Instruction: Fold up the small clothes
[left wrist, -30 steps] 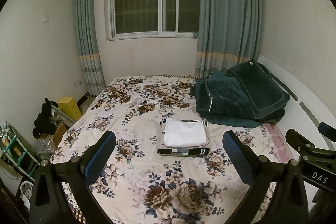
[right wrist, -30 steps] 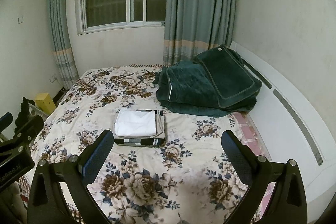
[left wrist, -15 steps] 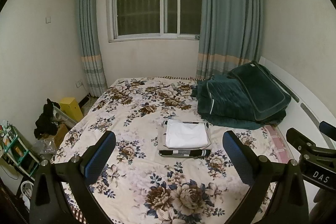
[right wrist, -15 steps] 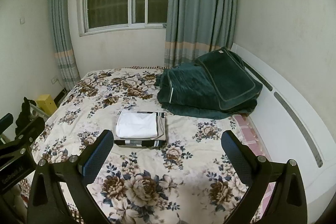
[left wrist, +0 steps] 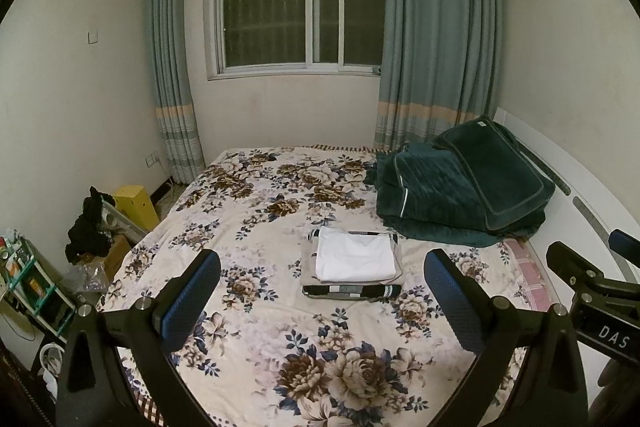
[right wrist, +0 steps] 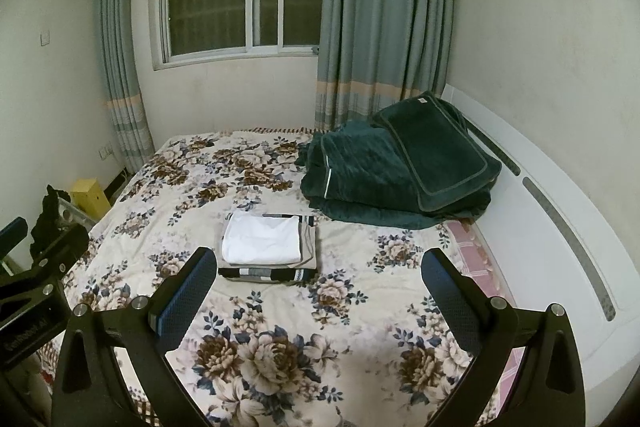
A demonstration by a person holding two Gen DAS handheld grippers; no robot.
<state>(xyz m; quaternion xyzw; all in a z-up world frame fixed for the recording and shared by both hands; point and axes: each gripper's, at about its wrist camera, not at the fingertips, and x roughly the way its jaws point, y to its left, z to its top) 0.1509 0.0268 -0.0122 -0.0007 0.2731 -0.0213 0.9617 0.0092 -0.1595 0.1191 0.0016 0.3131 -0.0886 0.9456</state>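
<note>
A small stack of folded clothes lies in the middle of the floral bed sheet (left wrist: 256, 211): a white garment (left wrist: 354, 259) on top, a beige one under it and a dark striped one (left wrist: 352, 291) at the bottom. The stack also shows in the right wrist view (right wrist: 262, 241). My left gripper (left wrist: 322, 297) is open and empty, held above the near part of the bed, well short of the stack. My right gripper (right wrist: 316, 293) is open and empty too, held beside the left one, to its right. The right gripper's body shows at the right edge of the left wrist view (left wrist: 592, 283).
A dark green folded quilt with a pillow (left wrist: 464, 183) lies at the bed's far right, against a white headboard (right wrist: 560, 227). A yellow box (left wrist: 134, 205), dark clothes (left wrist: 90, 227) and a shelf (left wrist: 24, 279) stand on the floor left of the bed. A curtained window (left wrist: 296, 7) is behind.
Both grippers have risen and pulled back slightly, so the stack sits a little lower and farther in view. The clothes have not moved. Both stay open.
</note>
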